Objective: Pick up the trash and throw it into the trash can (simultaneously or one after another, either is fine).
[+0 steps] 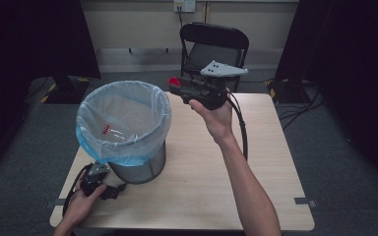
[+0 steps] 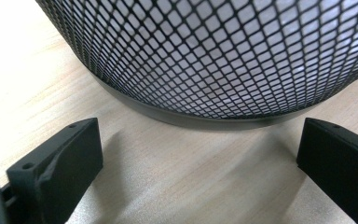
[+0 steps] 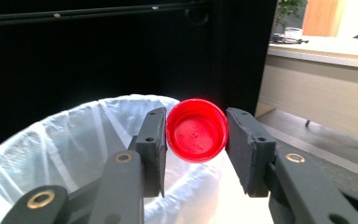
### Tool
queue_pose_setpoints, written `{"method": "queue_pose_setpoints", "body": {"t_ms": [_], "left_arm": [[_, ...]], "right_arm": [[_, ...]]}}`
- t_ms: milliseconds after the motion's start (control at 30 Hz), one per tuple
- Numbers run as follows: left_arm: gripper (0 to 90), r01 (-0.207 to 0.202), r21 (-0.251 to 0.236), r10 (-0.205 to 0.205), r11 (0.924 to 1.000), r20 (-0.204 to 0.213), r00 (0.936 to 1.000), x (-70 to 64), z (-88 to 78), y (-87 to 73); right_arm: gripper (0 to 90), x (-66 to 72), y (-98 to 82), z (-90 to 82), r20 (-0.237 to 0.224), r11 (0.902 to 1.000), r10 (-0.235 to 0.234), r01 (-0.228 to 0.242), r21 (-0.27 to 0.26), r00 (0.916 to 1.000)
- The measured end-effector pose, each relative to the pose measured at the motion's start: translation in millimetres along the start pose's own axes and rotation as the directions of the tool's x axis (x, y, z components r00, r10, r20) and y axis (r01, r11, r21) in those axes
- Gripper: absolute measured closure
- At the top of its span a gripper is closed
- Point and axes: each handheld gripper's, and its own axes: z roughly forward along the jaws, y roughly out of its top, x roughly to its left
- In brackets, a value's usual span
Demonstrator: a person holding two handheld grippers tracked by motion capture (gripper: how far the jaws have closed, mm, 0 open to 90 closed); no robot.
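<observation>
I have the small round red plastic cap (image 3: 196,130) pinched across its rim in my right tongs (image 3: 196,135), raised at the far right edge of the black wire-mesh bin lined with a pale plastic bag (image 1: 123,129). It should be light, stiff and slick, so the rim is the place to grip. My left tongs (image 2: 200,161) stand wide open, holding nothing, on the wooden bench (image 1: 202,187) near the bin's foot.

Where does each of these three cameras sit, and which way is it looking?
High view: above the person's side, looking forward and down on the table, both forearms and both grippers.
Left gripper view: rides the left gripper, low on the table, facing the mesh bin; its open jaws show.
Right gripper view: rides the right gripper, looking along jaws shut on a red cap.
Shared: the bin's white liner.
</observation>
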Motion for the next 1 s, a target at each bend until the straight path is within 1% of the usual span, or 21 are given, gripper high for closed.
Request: {"method": "queue_pose_setpoints", "body": {"t_ms": [167, 233, 367, 500, 533, 567, 767, 933, 1000], "left_arm": [[0.0, 0.000, 0.000, 0.000, 1.0000, 0.001, 1.0000, 0.0, 0.0, 0.0], [0.0, 0.000, 0.001, 0.000, 1.0000, 0.001, 1.0000, 0.0, 0.0, 0.0], [0.0, 0.000, 0.000, 0.000, 1.0000, 0.000, 1.0000, 0.0, 0.0, -0.1], [0.0, 0.001, 0.000, -0.001, 1.0000, 0.000, 1.0000, 0.0, 0.0, -0.1], [0.0, 0.001, 0.000, -0.001, 1.0000, 0.000, 1.0000, 0.0, 0.0, -0.1], [0.0, 0.000, -0.001, 0.000, 1.0000, 0.000, 1.0000, 0.0, 0.0, -0.1], [0.0, 0.001, 0.000, -0.001, 1.0000, 0.000, 1.0000, 0.0, 0.0, -0.1], [0.0, 0.001, -0.001, -0.001, 1.0000, 0.001, 1.0000, 0.0, 0.0, -0.1], [0.0, 0.001, 0.000, -0.001, 1.0000, 0.001, 1.0000, 0.0, 0.0, -0.1]], "right_arm": [[60.1, 10.1, 1.6, 7.6, -0.038, 1.0000, -0.007, 0.008, 0.004, 0.9993], [60.0, 13.5, 2.6, 9.4, -0.056, 1.0000, -0.004, 0.004, -0.005, 0.9984], [60.1, 20.7, 2.4, 15.4, -0.080, 0.9998, -0.016, 0.017, 0.009, 0.9967], [60.1, 25.7, 2.7, 22.0, -0.106, 0.9998, -0.011, 0.013, 0.014, 0.9943], [60.1, 25.7, 2.7, 22.0, -0.106, 0.9998, -0.011, 0.013, 0.014, 0.9943], [60.1, 28.7, 3.3, 28.0, -0.120, 0.9997, -0.014, 0.016, 0.018, 0.9927], [60.0, 38.9, 5.7, 41.4, -0.151, 0.9992, -0.019, 0.024, 0.032, 0.9883], [60.0, 43.6, 10.9, 54.1, -0.169, 0.9987, -0.026, 0.033, 0.038, 0.9853], [59.9, 45.7, 12.2, 59.2, -0.183, 0.9983, -0.026, 0.035, 0.046, 0.9828]]}}
